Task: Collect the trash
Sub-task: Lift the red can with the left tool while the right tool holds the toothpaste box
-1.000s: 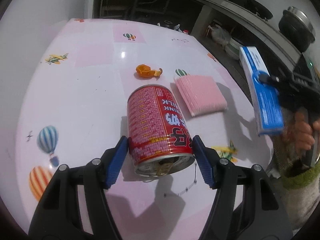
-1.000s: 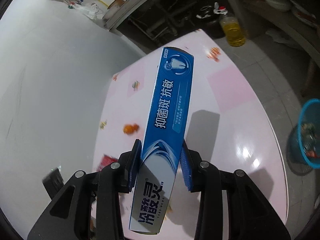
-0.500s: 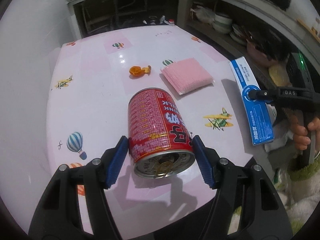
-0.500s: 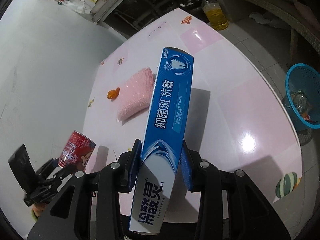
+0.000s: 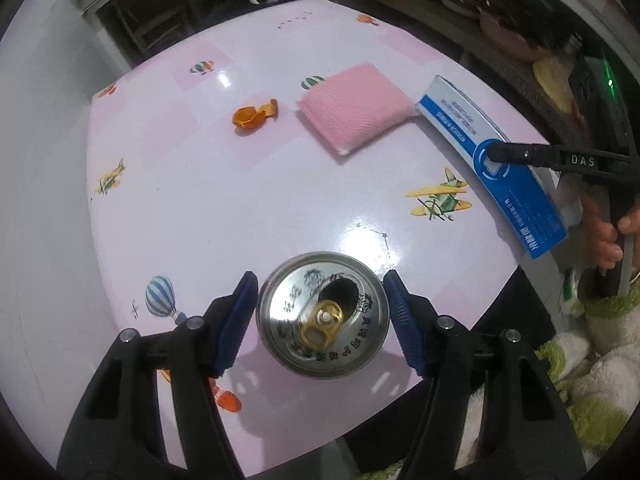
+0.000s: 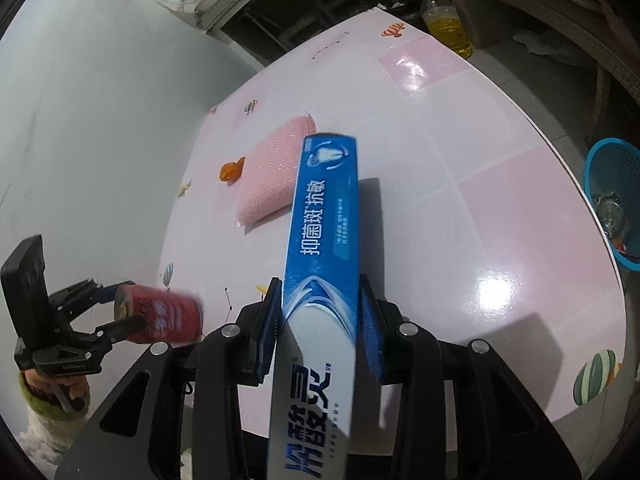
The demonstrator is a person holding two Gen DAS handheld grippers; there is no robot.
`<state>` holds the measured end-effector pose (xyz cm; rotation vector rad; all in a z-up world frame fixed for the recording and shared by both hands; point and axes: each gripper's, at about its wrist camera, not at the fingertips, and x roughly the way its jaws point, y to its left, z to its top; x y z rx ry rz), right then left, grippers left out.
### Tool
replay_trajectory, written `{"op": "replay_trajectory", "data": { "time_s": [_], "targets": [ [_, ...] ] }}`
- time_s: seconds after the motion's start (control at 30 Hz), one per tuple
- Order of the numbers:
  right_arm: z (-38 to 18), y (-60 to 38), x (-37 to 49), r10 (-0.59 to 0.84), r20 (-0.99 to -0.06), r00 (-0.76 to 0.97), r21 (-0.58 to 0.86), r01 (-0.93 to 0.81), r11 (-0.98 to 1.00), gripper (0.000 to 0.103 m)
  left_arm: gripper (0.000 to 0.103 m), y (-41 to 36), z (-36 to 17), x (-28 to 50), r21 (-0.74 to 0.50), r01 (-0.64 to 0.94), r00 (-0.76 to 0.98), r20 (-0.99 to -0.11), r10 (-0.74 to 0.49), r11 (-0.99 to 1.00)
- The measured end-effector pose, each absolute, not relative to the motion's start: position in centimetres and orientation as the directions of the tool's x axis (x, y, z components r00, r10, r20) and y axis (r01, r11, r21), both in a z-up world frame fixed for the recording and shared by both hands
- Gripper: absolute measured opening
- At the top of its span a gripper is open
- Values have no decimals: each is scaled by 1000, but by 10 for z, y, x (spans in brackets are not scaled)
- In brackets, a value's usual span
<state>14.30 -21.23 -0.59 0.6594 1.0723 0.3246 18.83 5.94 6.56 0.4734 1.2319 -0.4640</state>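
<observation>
Left gripper (image 5: 322,312): clamped on the red drink can (image 5: 322,314), pointing steeply down so the opened silver top and gold pull tab face its camera; can held above the table's near edge.
Right gripper (image 6: 320,320): clenched on the blue toothpaste box (image 6: 326,216), lifted over the table's right side.
Table (image 5: 240,200): pink, with balloon and plane prints.
Orange peel (image 5: 254,115): lying far left of the pink scouring pad (image 5: 354,110).
Blue basket (image 6: 614,204): on the floor, right of the table, holding trash.
</observation>
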Motion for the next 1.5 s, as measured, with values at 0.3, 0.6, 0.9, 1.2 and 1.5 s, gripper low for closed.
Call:
{"op": "replay_trajectory", "data": {
  "time_s": [0.3, 0.6, 0.9, 1.2, 1.5],
  "targets": [
    [-10, -224, 141, 550, -681, 484, 661, 82, 746, 36, 60, 58, 66, 187, 89, 538, 305, -948, -95, 838],
    [-10, -227, 142, 524, -701, 484, 638, 98, 764, 36, 62, 75, 65, 165, 59, 498, 405, -898, -172, 865],
    [-17, -238, 144, 560, -685, 466, 683, 144, 716, 46, 81, 102, 72, 140, -26, 453, 552, -777, -303, 891],
    [-11, -242, 130, 449, -763, 465, 579, 186, 794, 62, 82, 126, 47, 120, -108, 381, 594, -733, -332, 918],
    [2, -201, 126, 302, -843, 444, 368, 69, 927, 70, 82, 122, 36, 109, -72, 378, 627, -713, -313, 923]
  ]
}}
